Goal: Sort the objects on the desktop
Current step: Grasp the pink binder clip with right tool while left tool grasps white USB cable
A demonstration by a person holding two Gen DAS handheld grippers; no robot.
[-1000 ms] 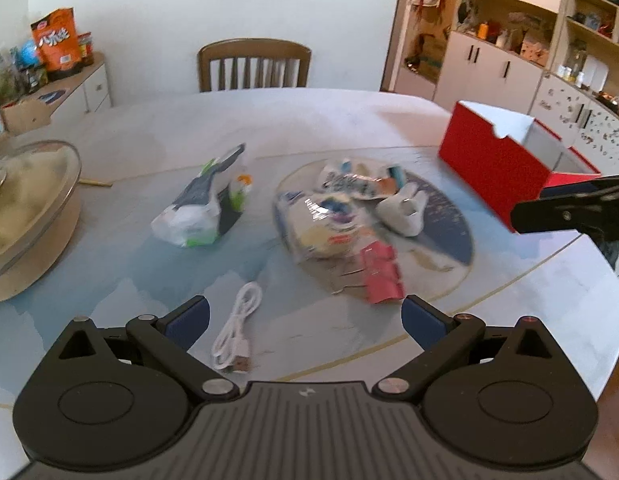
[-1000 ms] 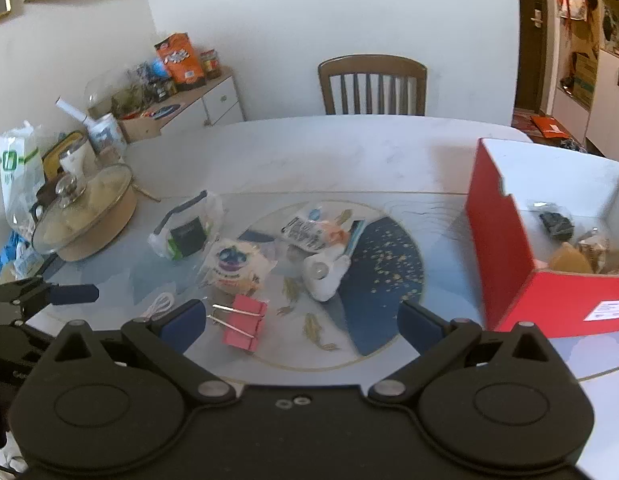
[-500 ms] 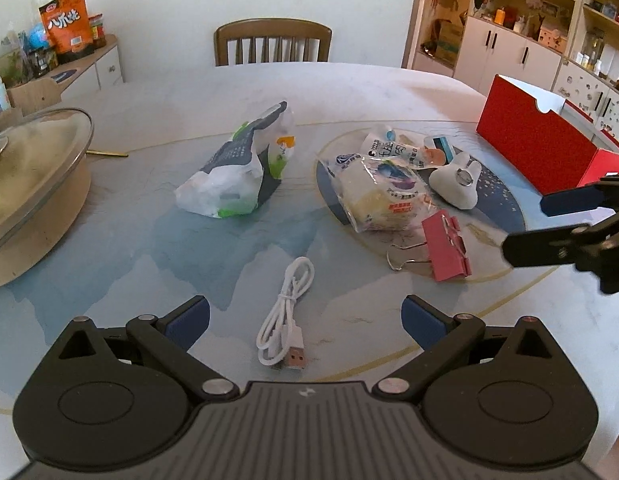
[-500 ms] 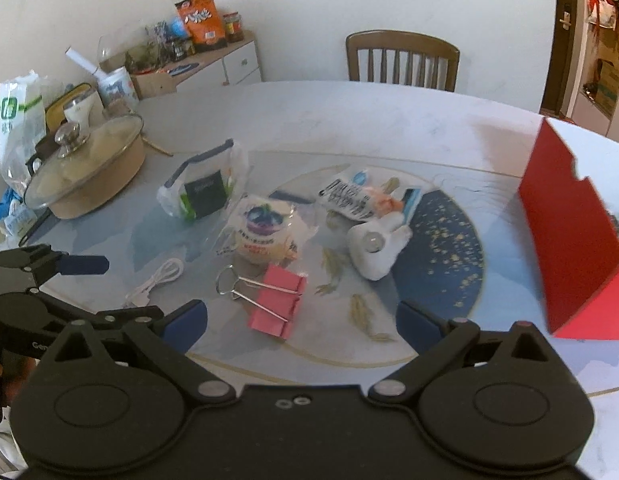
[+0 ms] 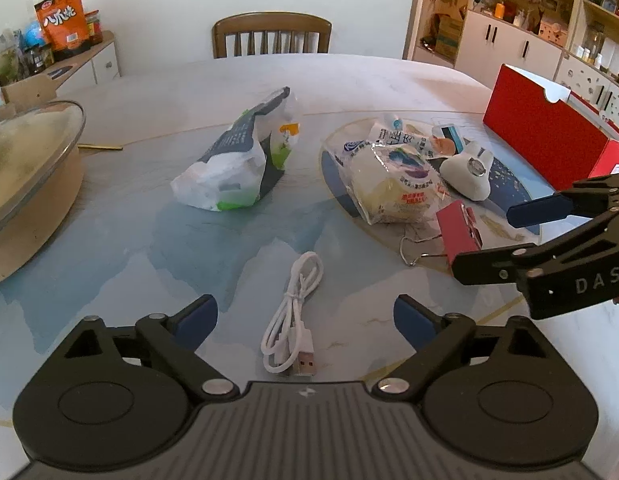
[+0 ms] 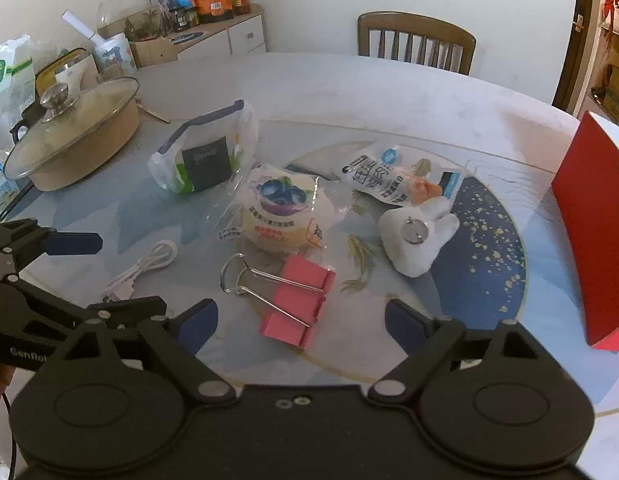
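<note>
A home dining room. A wooden chair (image 5: 271, 34) is standing at the far side of a round marble-patterned desk (image 5: 349, 76); a lidded cooking pot (image 6: 75, 134) is sitting on it. White cabinets with cluttered shelves (image 5: 521, 20) are lining one wall, and a low sideboard (image 6: 213, 36) is carrying snack bags and jars.

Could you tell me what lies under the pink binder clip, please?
The pink binder clip lies flat on the table's blue disc pattern, near its edge. Whatever its body covers is hidden.
</note>
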